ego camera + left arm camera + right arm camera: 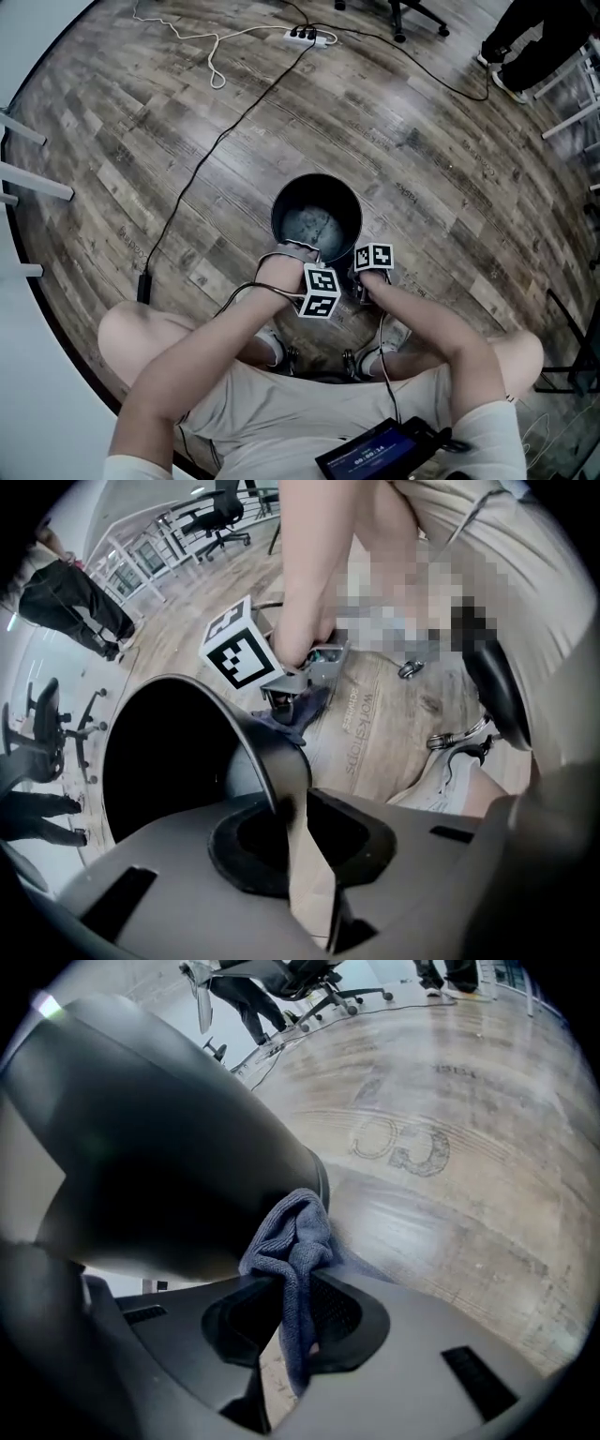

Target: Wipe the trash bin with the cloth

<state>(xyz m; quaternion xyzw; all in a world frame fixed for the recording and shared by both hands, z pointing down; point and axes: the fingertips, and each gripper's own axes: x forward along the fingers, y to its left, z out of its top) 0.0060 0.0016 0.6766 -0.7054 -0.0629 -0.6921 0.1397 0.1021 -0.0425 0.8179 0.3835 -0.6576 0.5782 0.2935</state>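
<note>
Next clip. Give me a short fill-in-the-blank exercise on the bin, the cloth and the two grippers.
1. The left gripper is clamped on the ____ of the bin.
2. The right gripper holds the cloth against the bin's ____ wall.
3. The bin sits on a ____ floor.
Missing words: rim; outer; wooden.
</note>
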